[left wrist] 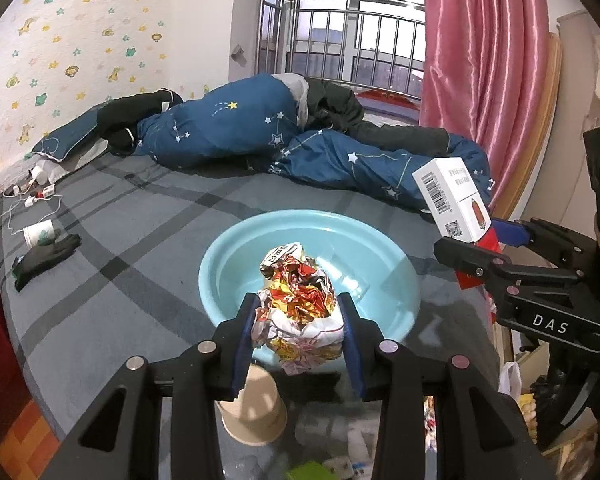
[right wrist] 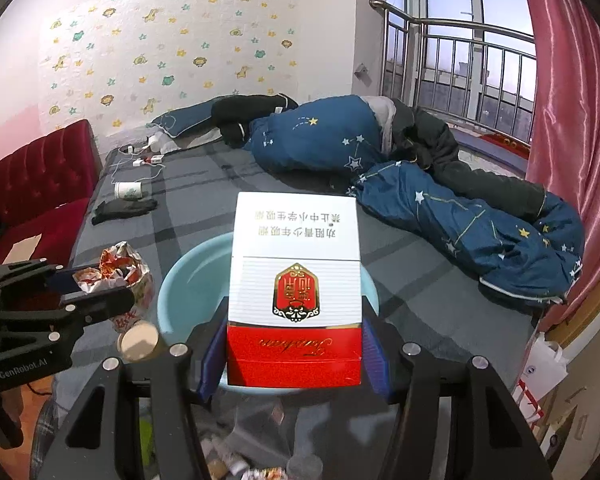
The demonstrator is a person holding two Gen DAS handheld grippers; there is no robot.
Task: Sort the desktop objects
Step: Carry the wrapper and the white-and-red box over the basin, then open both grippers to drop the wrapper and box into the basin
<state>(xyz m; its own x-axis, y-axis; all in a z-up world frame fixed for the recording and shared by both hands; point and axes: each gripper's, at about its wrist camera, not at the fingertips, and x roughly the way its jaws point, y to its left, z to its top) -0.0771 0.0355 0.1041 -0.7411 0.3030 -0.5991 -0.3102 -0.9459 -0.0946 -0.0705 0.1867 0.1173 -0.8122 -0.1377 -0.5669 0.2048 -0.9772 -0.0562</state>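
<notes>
Plainly, step in hand: you were carrying two pieces of desktop litter to the basin at once, both lifted and neither yet released.
Left gripper (left wrist: 298,320): your fingers were closed about halfway, pinching the crumpled wrapper (left wrist: 296,304) from both sides; it hung over the near rim of the light blue basin (left wrist: 388,276).
Right gripper (right wrist: 294,354): your fingers were set wide and pressed on the red base of the cigarette box (right wrist: 294,280), which stood upright and upside down as the print reads, in front of the basin (right wrist: 172,300) from that wrist's view.
Basin: it sat on the grey checked bedspread (left wrist: 140,240), and no object showed inside it where it was visible.
Nearby: a tan paper cup (left wrist: 254,412) lay below your left fingers, close to the basin's near edge; whether it touched the rim could not be told.
Next move, as a judgement: you needed each load carried clear inside the rim before parting the fingers, the light wrapper especially, since it could cling to a pad or fall short beside the cup.
Spacing: your two grippers were near each other, so letting go one at a time looked safer.
</notes>
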